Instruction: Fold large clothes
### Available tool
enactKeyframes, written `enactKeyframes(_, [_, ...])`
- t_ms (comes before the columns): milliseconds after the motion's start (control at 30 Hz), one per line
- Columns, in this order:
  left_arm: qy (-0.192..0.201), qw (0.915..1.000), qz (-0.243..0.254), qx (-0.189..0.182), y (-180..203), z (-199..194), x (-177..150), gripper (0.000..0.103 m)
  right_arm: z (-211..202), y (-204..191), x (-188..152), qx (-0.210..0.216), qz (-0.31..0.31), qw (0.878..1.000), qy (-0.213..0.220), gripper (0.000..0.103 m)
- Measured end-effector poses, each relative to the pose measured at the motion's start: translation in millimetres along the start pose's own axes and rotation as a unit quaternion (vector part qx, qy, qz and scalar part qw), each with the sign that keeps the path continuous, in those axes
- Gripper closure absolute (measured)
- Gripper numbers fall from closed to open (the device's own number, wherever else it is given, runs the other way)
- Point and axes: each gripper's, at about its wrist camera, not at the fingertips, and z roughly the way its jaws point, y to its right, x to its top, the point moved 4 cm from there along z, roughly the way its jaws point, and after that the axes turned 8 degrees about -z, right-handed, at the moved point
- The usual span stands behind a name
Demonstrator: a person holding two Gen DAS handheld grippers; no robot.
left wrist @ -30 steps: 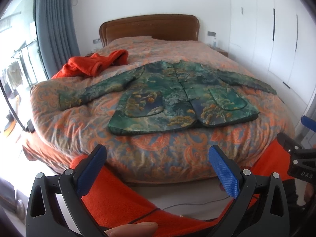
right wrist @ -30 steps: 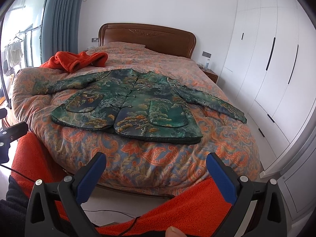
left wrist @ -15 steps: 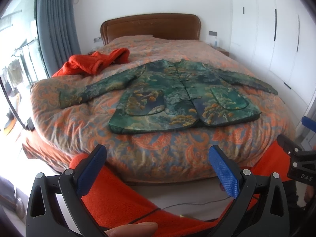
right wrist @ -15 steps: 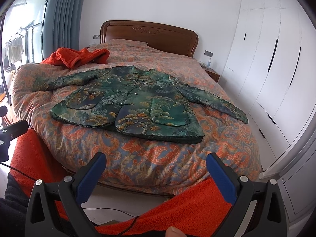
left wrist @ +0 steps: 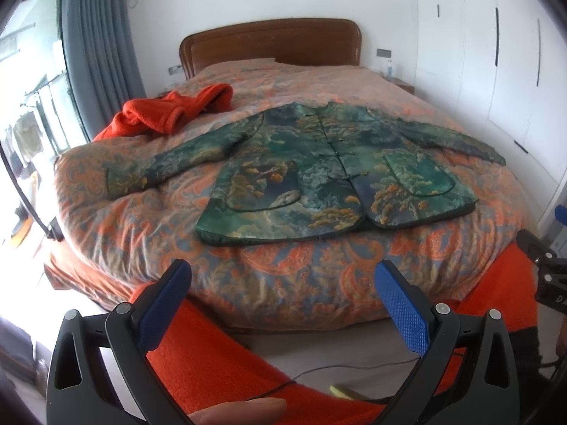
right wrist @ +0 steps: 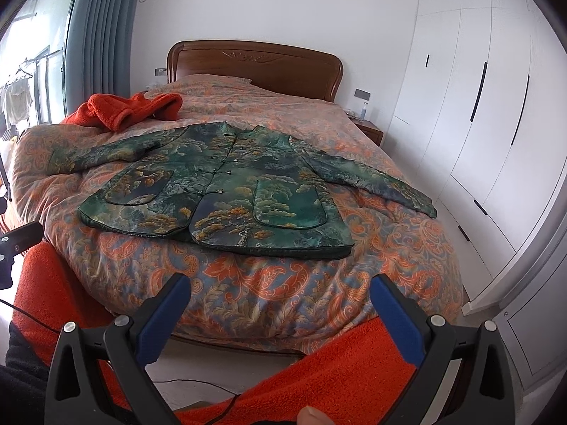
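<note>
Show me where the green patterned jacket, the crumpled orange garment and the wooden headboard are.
green patterned jacket (left wrist: pixel 329 163): left wrist view, on the buttoned front panel.
crumpled orange garment (left wrist: pixel 170 111): left wrist view, on the middle of the heap.
wooden headboard (right wrist: pixel 255 67): right wrist view, on the upper panel below the carved crest.

Both grippers, left and right, are built w/ black plastic frames, silver screws and blue textured pads. Orange fleece clothing is worn. A thin black cable is seen trailing.
</note>
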Motion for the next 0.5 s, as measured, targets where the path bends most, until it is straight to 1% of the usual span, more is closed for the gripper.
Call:
enactKeyframes(200, [-0.001, 1.0000, 0.004, 0.004, 2.0, 10.5, 10.5, 0.000, 14.2, 12.0, 4.5, -0.010, 0.014, 1.000, -0.001, 0.000])
enactKeyframes(500, [-0.003, 0.9999, 0.010, 0.004, 8.3, 31.7, 23.5, 0.000, 34.1, 9.4, 13.8, -0.003, 0.016, 1.000, -0.003, 0.000])
